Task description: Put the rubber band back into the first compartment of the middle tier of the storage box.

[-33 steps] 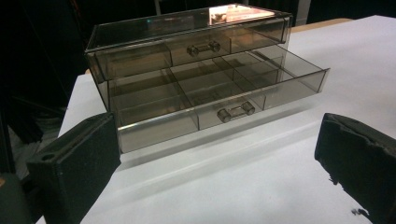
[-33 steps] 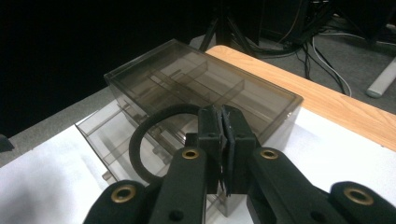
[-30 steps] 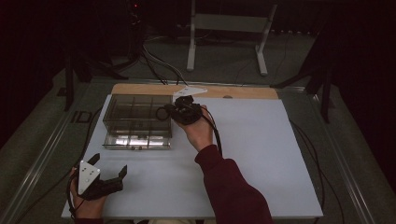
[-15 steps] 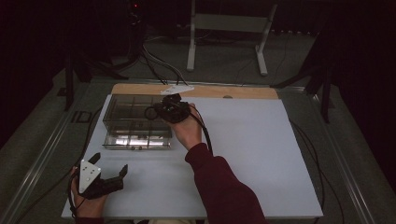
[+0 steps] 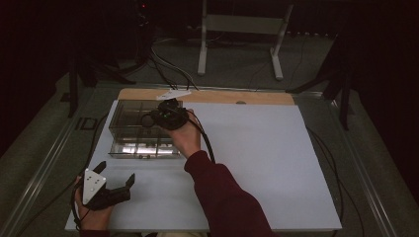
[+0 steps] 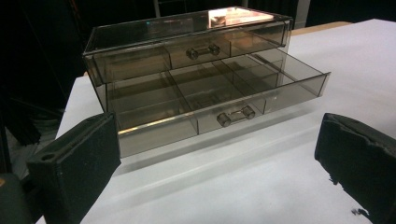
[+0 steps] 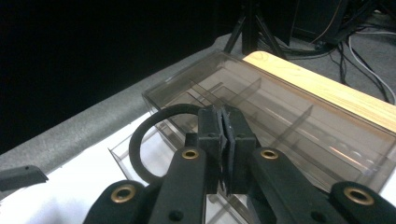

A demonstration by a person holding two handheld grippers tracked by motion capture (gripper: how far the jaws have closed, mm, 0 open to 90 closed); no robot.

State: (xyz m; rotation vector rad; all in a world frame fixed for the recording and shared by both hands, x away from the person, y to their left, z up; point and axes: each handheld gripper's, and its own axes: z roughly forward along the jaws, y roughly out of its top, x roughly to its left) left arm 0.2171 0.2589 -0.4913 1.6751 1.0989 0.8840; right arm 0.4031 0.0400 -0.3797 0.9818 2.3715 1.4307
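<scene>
A black ring [image 7: 140,140] is pinched at its edge between the closed jaws of the right gripper [image 7: 226,140], hanging out to the jaws' left above the smoked clear drawer box [image 5: 143,126] that stands at the table's far left. Compared with a second ago, the right gripper [image 5: 165,116] has travelled leftward from the box's right end to a spot over its top, carrying the ring [image 5: 148,118] along. The lower drawer [image 6: 219,105] is pulled out toward the person, just as before, and its compartments are bare. The left gripper [image 5: 111,190] has stayed at the near left corner of the white table [image 5: 267,163], jaws spread wide with nothing in them.
</scene>
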